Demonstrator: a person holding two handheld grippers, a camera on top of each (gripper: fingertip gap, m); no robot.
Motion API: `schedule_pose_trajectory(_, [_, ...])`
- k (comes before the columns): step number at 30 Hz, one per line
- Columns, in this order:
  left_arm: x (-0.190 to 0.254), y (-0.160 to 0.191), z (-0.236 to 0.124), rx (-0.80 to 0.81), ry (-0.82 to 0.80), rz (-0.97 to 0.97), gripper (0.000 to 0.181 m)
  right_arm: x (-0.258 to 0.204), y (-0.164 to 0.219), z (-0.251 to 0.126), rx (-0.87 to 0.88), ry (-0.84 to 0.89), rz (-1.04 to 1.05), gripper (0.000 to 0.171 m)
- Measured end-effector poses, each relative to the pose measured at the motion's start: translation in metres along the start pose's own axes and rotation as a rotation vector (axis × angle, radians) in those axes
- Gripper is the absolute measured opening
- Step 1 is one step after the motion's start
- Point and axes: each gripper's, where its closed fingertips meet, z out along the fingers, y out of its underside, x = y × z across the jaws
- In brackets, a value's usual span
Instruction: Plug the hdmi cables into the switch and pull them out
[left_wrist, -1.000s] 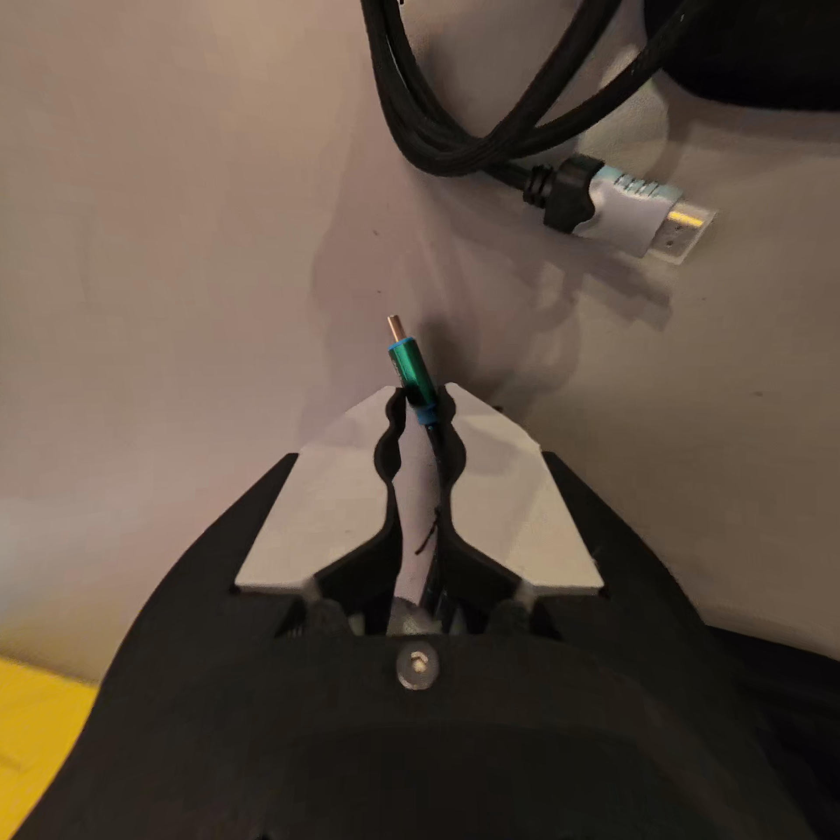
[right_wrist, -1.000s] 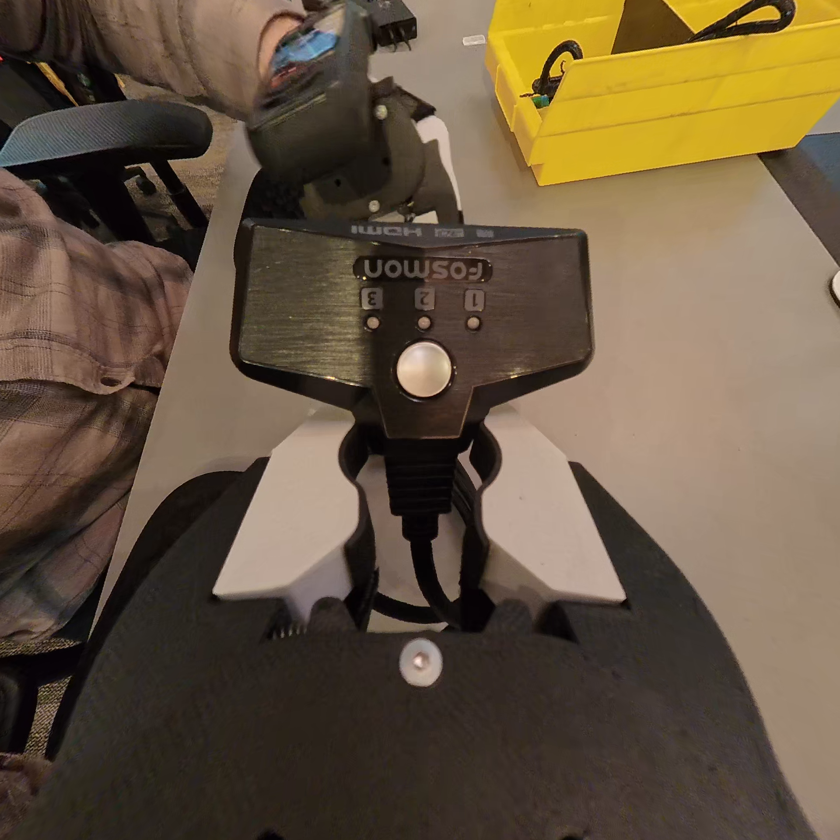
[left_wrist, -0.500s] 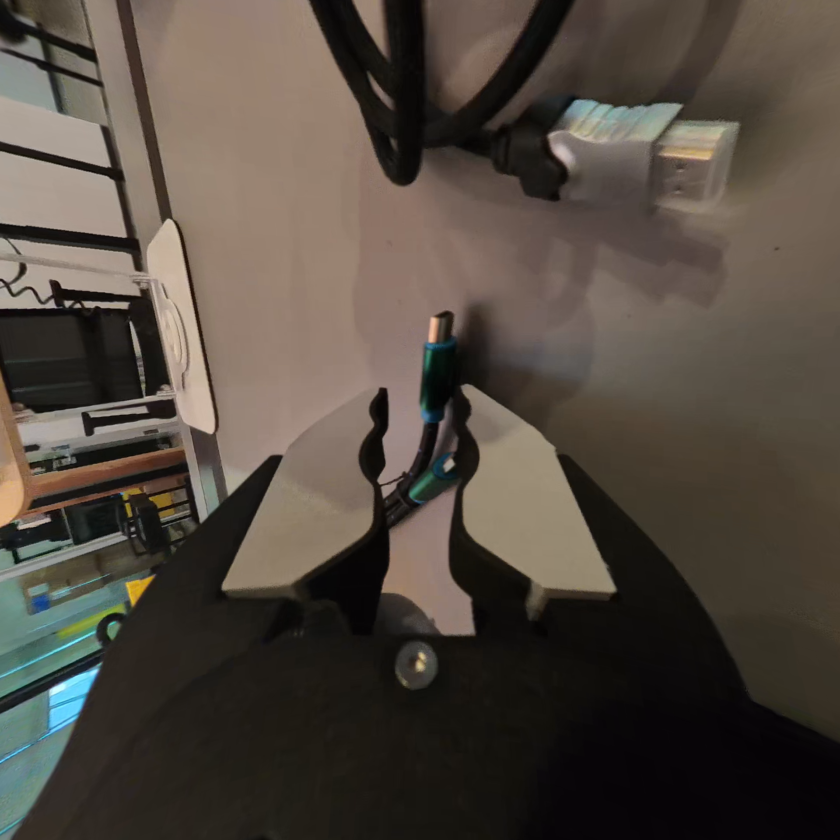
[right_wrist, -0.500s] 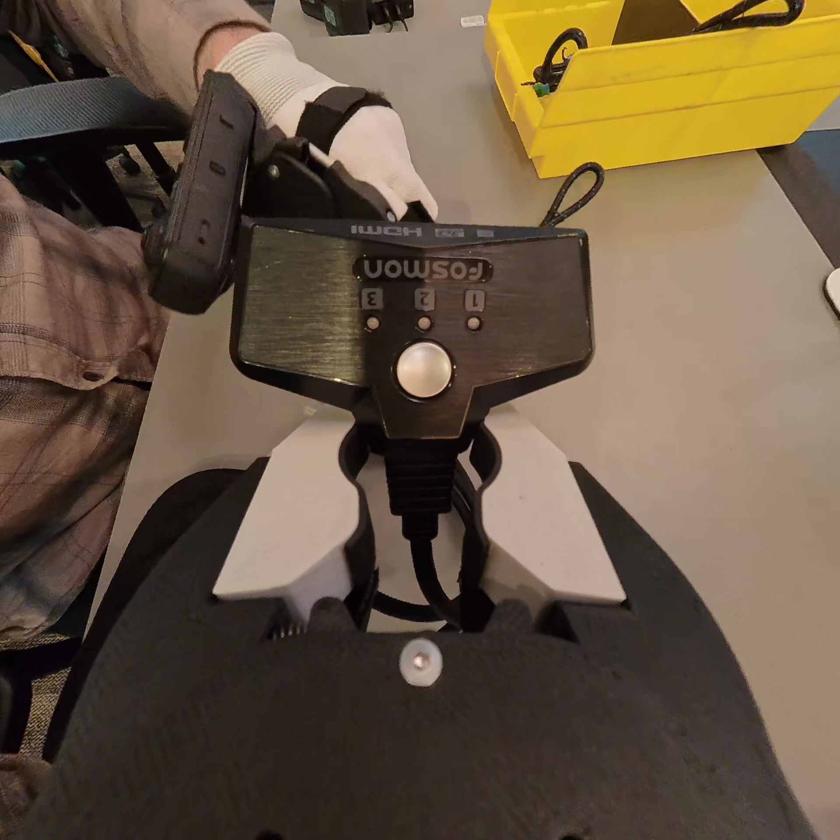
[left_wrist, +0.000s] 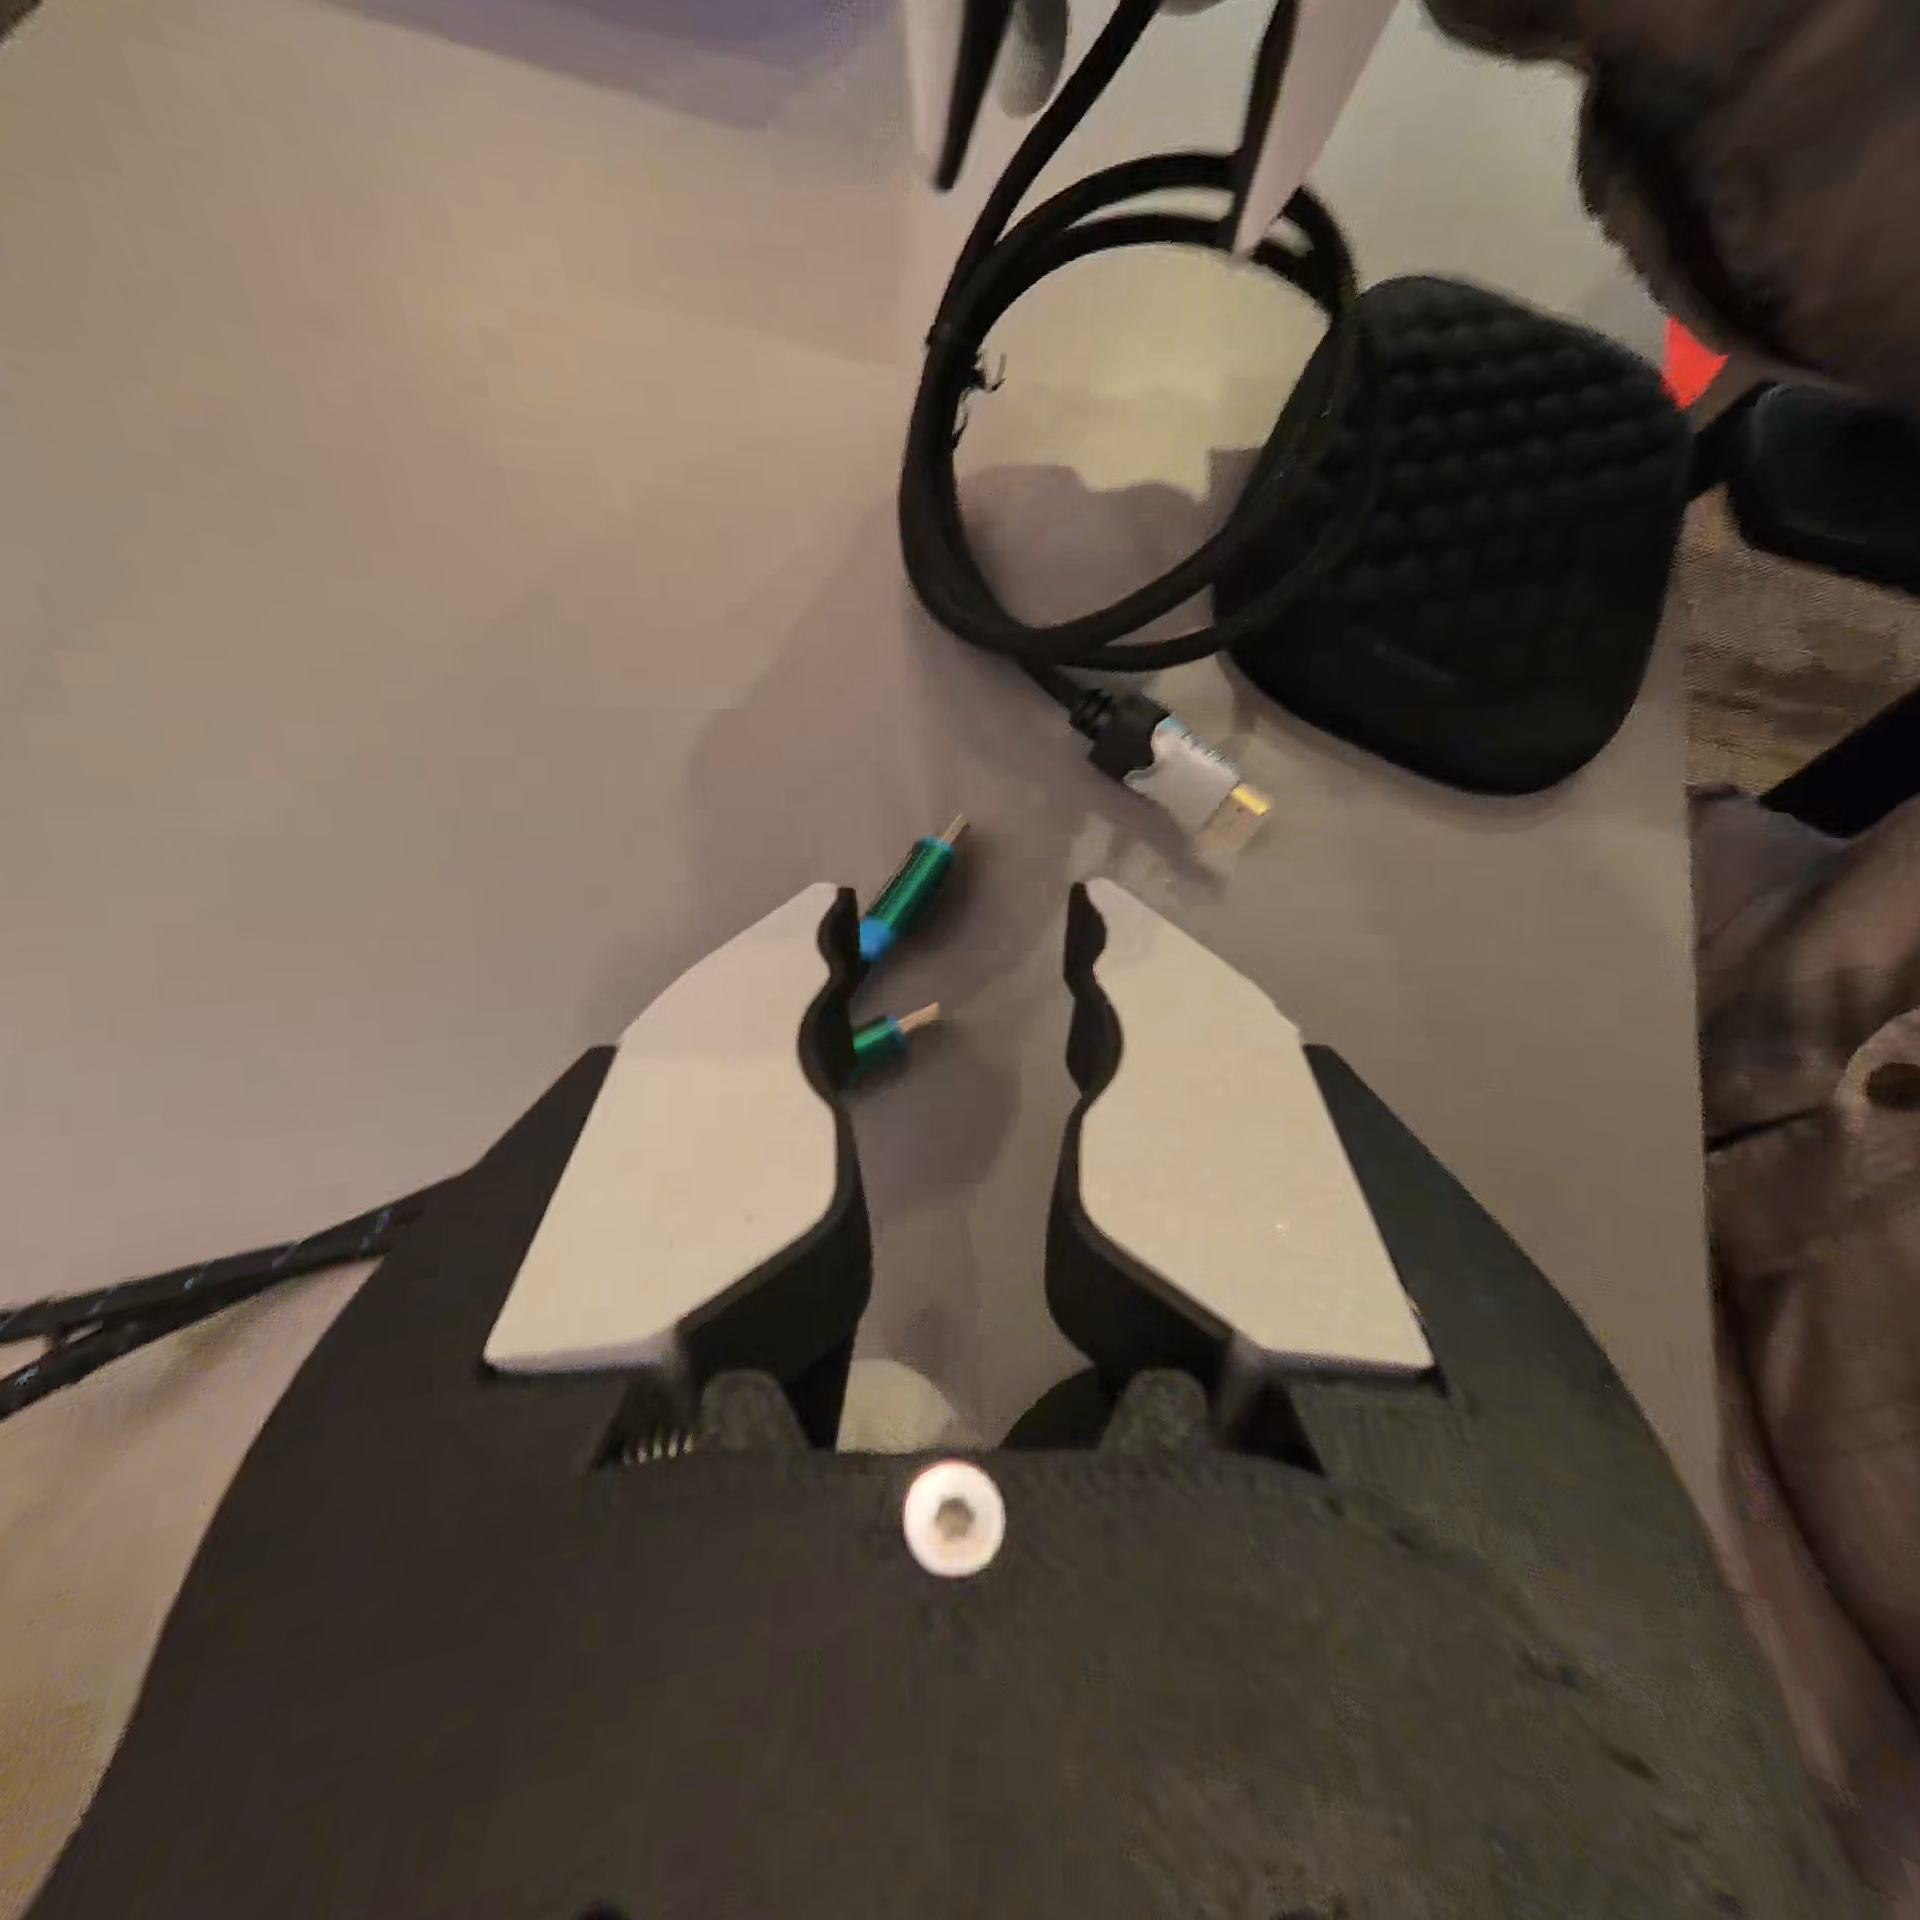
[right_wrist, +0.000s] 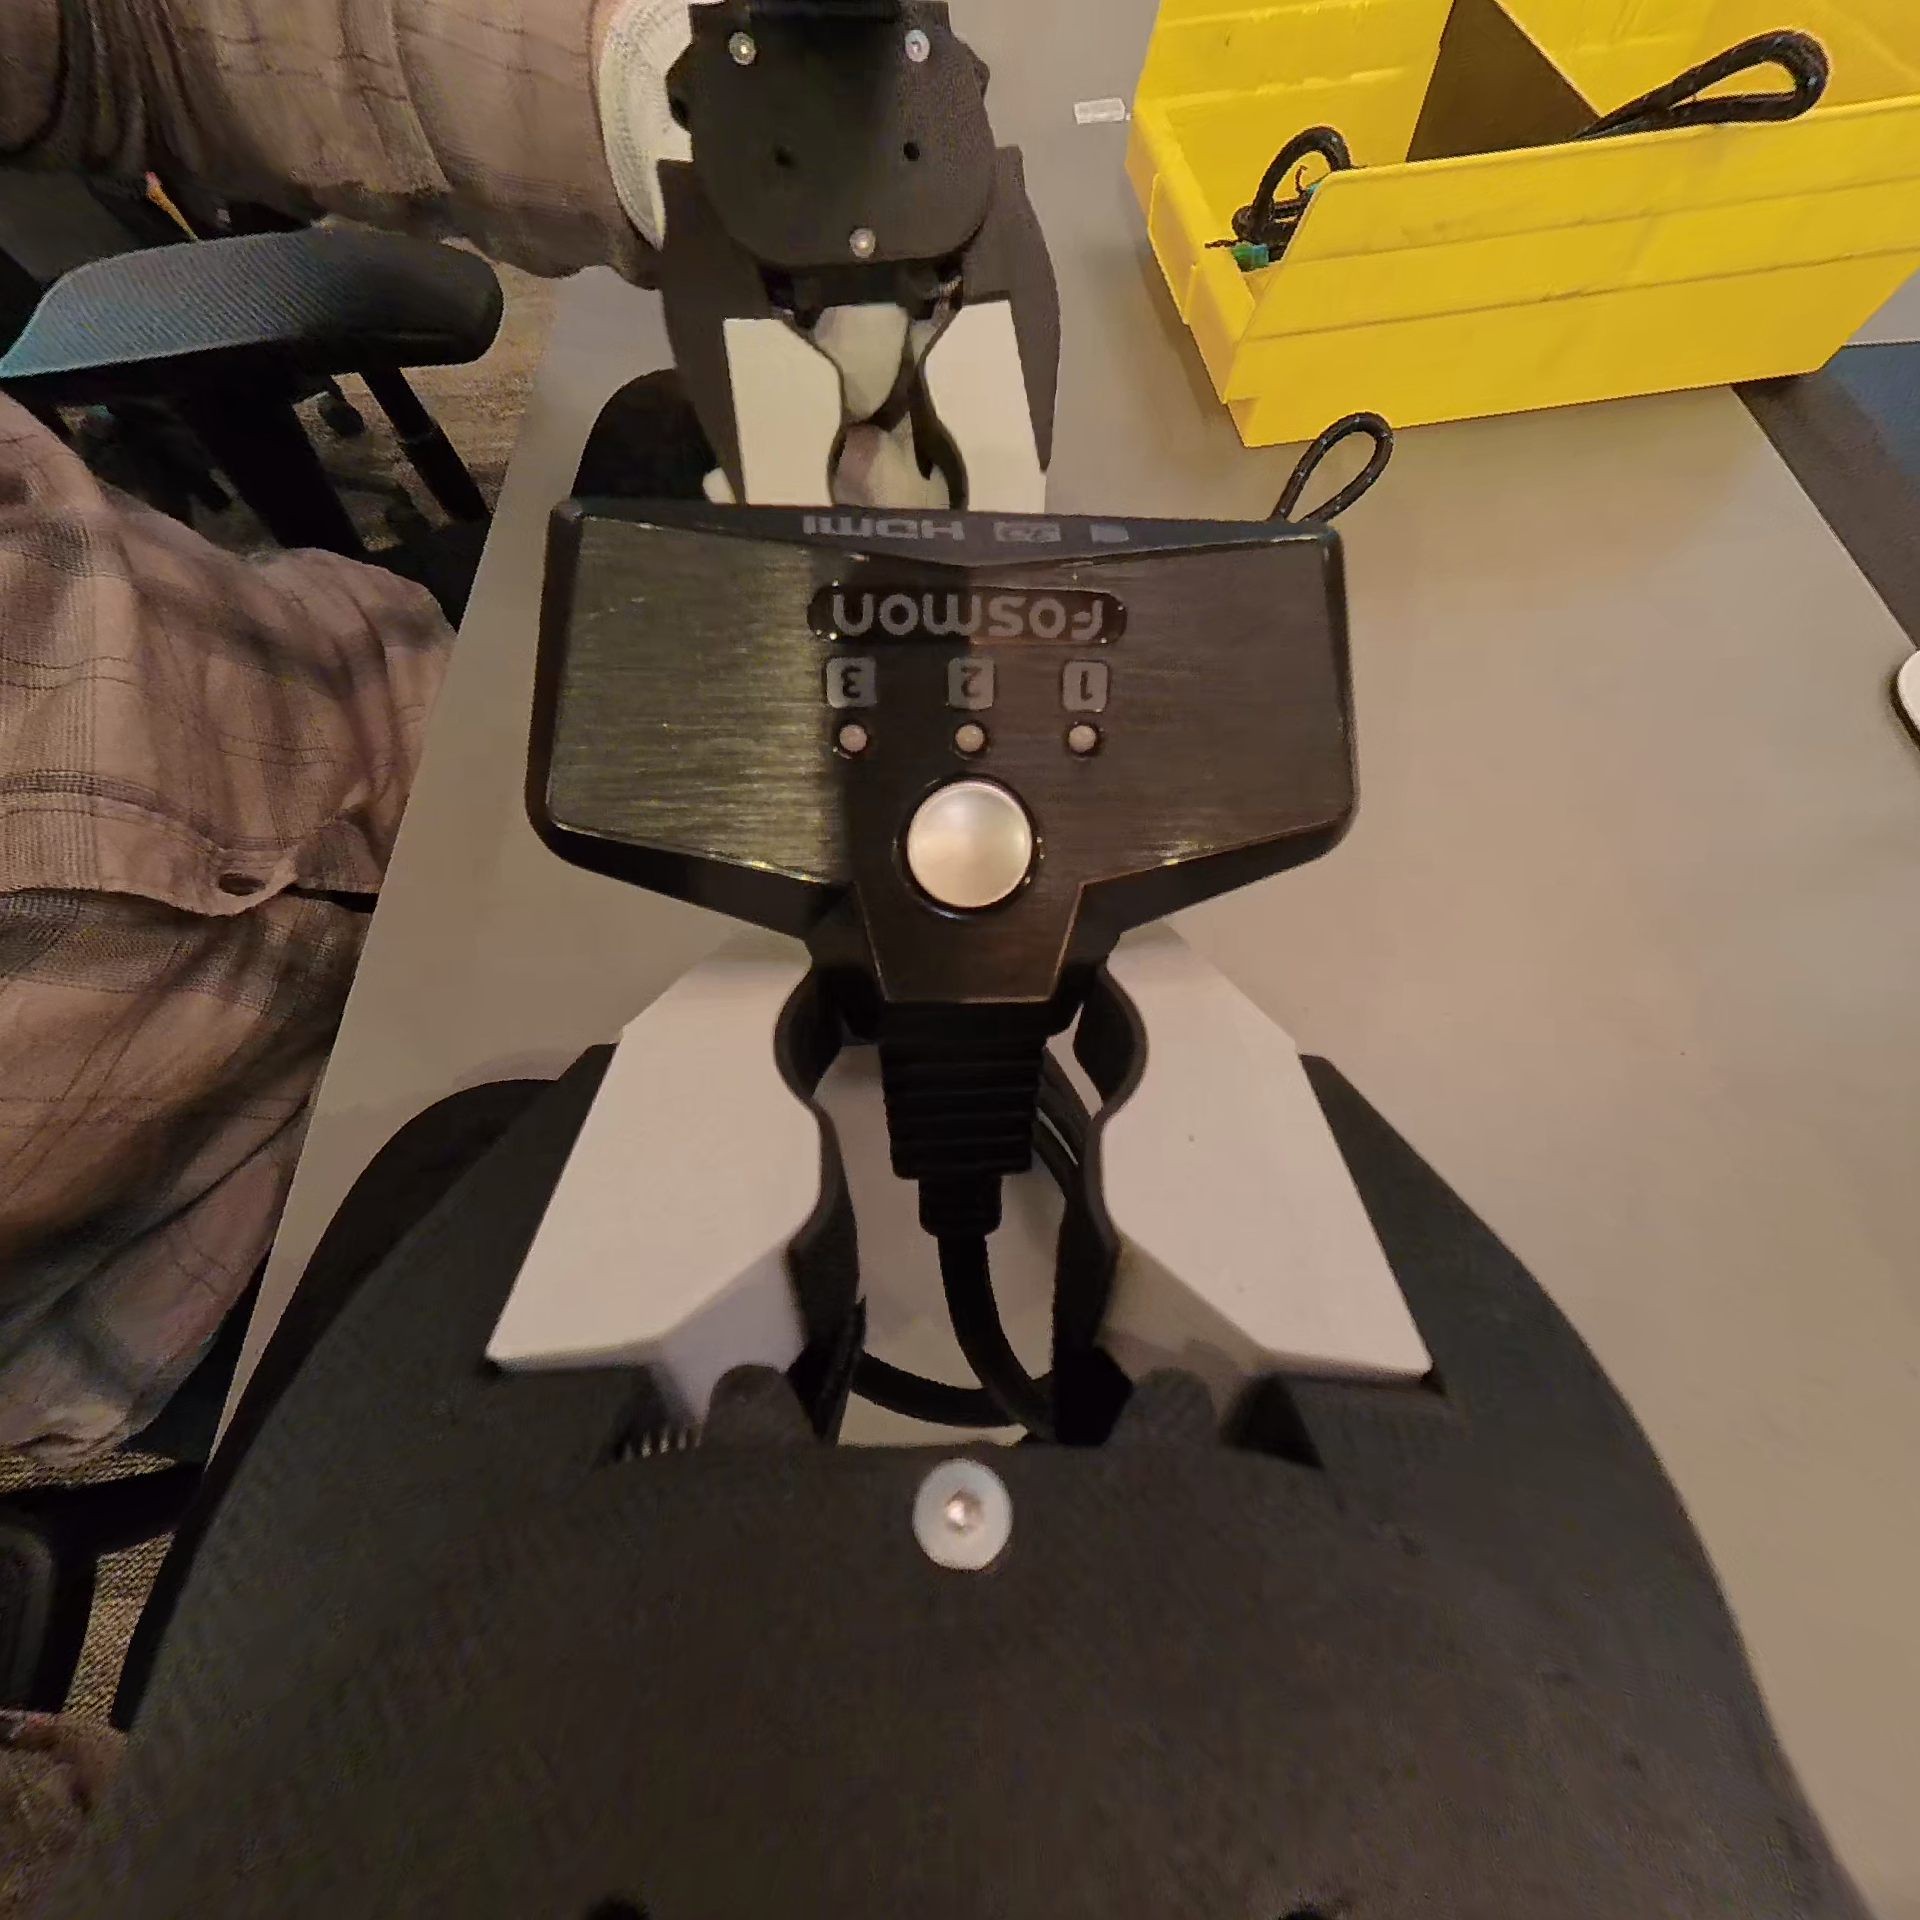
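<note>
While clamped on the neck of the black switch (right_wrist: 940, 727), right gripper (right_wrist: 961, 1023) holding it above the grey desk (right_wrist: 1558, 831), cable trailing back between the fingers. Left gripper (left_wrist: 951, 914) with jaws apart, empty, just over the desk. Two small green plugs (left_wrist: 912, 878) lying loose on the desk by its left fingertip, apart from the pads. Farther out, a black braided HDMI cable (left_wrist: 940, 488) coiled, its silver plug (left_wrist: 1195, 774) flat on the desk, near the edge beside a black textured pad (left_wrist: 1455, 520). Toward the far right corner, a yellow bin (right_wrist: 1558, 260) with cables inside. Beyond the left edge, a person's plaid sleeve (right_wrist: 156, 779) and a black chair (right_wrist: 260, 312).
</note>
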Motion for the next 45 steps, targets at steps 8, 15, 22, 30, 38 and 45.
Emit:
schedule_pose_trajectory(8, [-0.026, 0.027, 0.027, -0.246, -0.195, 0.322, 0.034, 0.008, 0.029, 0.016, -0.15, 0.011, 0.036, 0.041])
schedule_pose_trajectory(15, [-0.03, 0.032, 0.048, -0.25, -0.248, 0.378, 0.014, 0.015, 0.064, 0.037, -0.355, 0.037, 0.049, 0.04])
schedule_pose_trajectory(22, [-0.046, 0.024, 0.038, -0.212, -0.472, 0.513, 0.01, 0.02, 0.089, 0.056, -0.511, 0.061, 0.027, 0.04])
schedule_pose_trajectory(30, [-0.057, -0.012, 0.006, -0.053, -0.715, 0.594, 0.011, 0.02, 0.079, 0.056, -0.556, 0.124, -0.028, 0.06])
schedule_pose_trajectory(38, [-0.073, -0.031, -0.018, -0.008, -0.895, 0.633, 0.01, 0.029, 0.029, 0.036, -0.341, 0.206, 0.001, 0.056])
schedule_pose_trajectory(45, [-0.079, -0.052, -0.029, -0.04, -1.034, 0.73, 0.01, 0.036, -0.039, 0.037, -0.064, 0.28, 0.077, 0.044])
